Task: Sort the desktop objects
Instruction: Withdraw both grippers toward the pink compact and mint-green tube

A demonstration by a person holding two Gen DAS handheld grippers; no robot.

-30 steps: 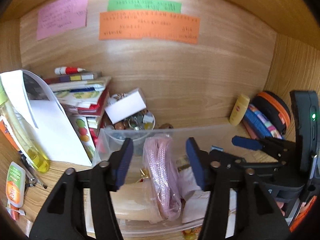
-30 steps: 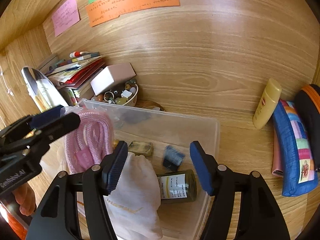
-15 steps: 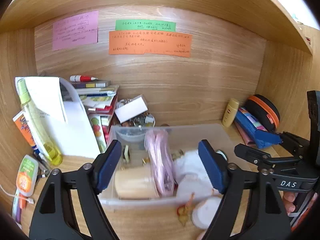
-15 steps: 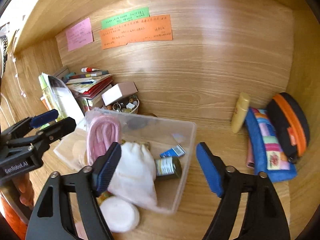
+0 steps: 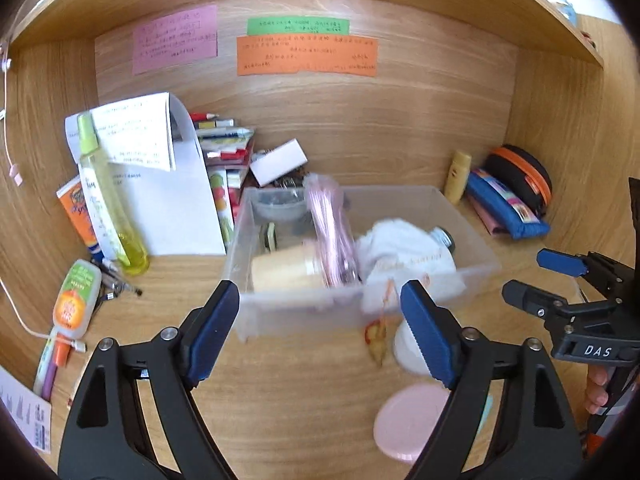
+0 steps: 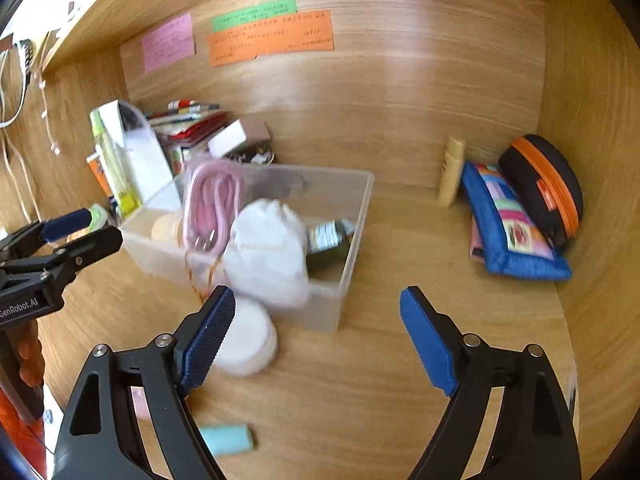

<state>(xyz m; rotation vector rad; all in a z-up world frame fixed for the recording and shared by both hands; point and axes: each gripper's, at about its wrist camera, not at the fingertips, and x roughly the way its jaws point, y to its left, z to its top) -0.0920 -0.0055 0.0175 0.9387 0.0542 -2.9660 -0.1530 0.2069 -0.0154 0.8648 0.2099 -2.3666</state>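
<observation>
Left wrist view, left gripper: jaws spread wide with nothing between them, hovering over the wooden desk just short of the clear plastic bin.
Right wrist view, right gripper: jaws equally wide and empty, poised above bare wood at the bin's near right corner.
Each gripper in the other's view: the right one shows at the right edge; the left one shows at the left edge, apart from the bin.
Clear plastic bin: sits mid-desk holding a coiled pink cable, a white cloth pouch slumped over its front rim, a cream-coloured roll and a dark bottle with a label.
In front of the bin: a white round container touching the front wall, a pink round lid nearer the camera, and a pale blue cylinder lying on its side.
Left of the bin: a tall yellow-green spray bottle upright against folded white papers, with a stack of books behind.
Right side: a small yellow bottle upright by the back wall, beside a blue patchwork pouch and a black case with an orange zip.
Back wall: pink, green and orange notes; the writing is too small to read.
</observation>
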